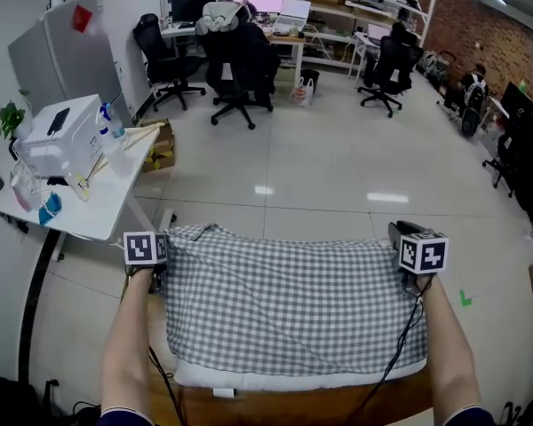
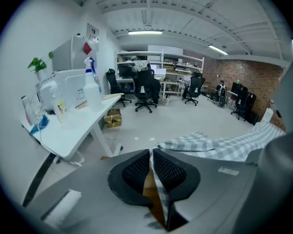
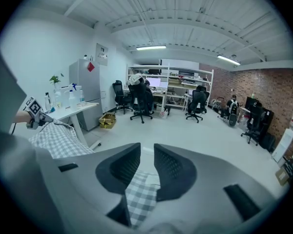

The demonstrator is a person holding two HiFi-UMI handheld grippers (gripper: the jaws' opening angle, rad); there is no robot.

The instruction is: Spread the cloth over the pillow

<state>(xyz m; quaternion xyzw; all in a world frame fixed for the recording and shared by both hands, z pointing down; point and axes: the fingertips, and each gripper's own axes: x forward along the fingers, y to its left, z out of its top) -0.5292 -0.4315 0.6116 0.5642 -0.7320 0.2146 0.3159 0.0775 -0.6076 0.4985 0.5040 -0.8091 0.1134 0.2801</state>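
Lying over the pillow (image 1: 249, 380), the checked cloth (image 1: 293, 300) is being stretched with its long axis from 9 to 3 o'clock in the head view, and the wooden surface (image 1: 275, 406) is showing at 6 o'clock. Its 10 o'clock corner is being pinched by the left claw (image 2: 151, 152), jaws almost together on the fabric. At the 2 o'clock corner the right claw (image 3: 147, 152) is being held spread, with cloth low between its jaws but seemingly unclamped. Both corners are judged equally near.

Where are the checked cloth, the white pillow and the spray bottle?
checked cloth (image 1: 293, 304), head view, middle of its top.
white pillow (image 1: 293, 381), head view, near edge below the cloth.
spray bottle (image 2: 92, 94), left gripper view, the bottle's body.
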